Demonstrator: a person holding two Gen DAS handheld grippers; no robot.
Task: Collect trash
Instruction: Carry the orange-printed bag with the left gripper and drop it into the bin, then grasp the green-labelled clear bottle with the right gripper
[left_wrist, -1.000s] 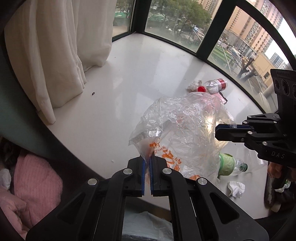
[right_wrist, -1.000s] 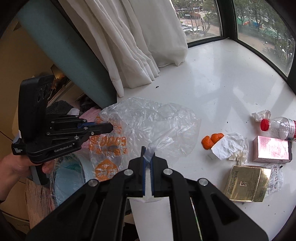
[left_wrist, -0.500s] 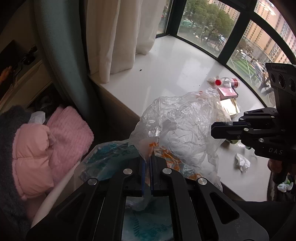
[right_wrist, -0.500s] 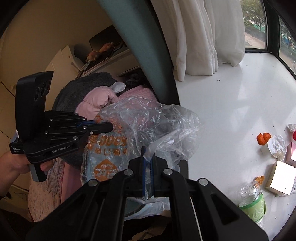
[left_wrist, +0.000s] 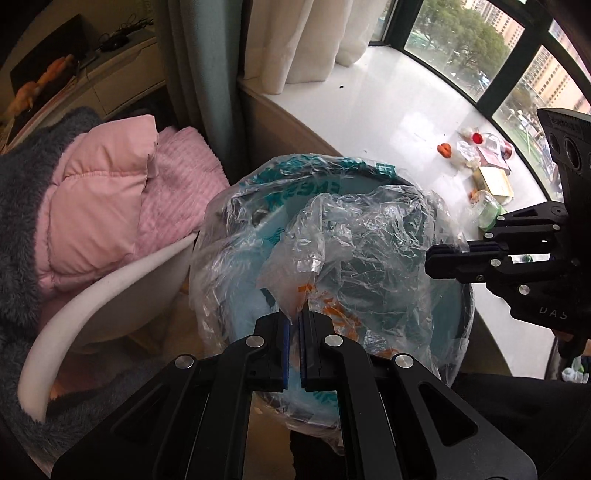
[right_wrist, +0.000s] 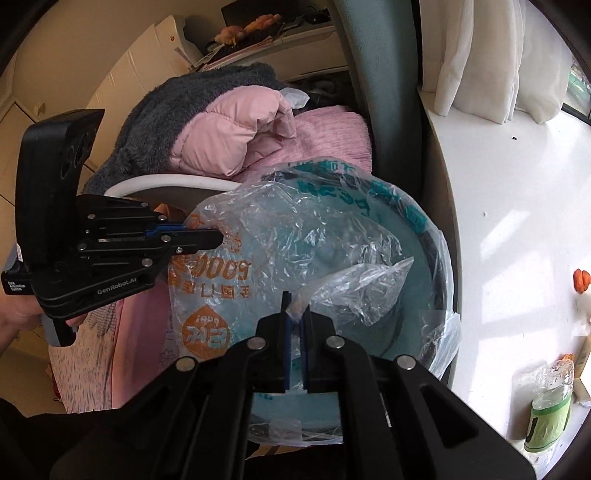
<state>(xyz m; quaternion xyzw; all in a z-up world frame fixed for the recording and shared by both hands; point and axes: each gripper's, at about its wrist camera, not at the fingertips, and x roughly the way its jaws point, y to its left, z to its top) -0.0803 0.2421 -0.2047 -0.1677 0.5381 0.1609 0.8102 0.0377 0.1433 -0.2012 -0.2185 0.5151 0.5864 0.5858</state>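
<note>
A crumpled clear plastic bag (left_wrist: 362, 236) with orange print hangs between both grippers, right above a round bin (left_wrist: 458, 325) lined with a clear bag printed in teal. My left gripper (left_wrist: 293, 325) is shut on one edge of the bag. My right gripper (right_wrist: 294, 314) is shut on the opposite edge; it also shows in the left wrist view (left_wrist: 443, 258). The bag (right_wrist: 288, 236) and the lined bin (right_wrist: 428, 236) show in the right wrist view too, with the left gripper (right_wrist: 218, 236) at the left.
The bin stands against the white window ledge (left_wrist: 369, 103). On the ledge lie bottles (left_wrist: 487, 210), a gold box (left_wrist: 495, 181), orange peel (left_wrist: 444, 149) and tissues. A white chair (left_wrist: 74, 306) piled with pink and grey clothes (left_wrist: 103, 192) stands to the left. Curtains (left_wrist: 314, 37) hang behind.
Both grippers carried the plastic bag off the ledge, leftward and down, so it now hangs over the lined bin. Both stayed shut on it.
</note>
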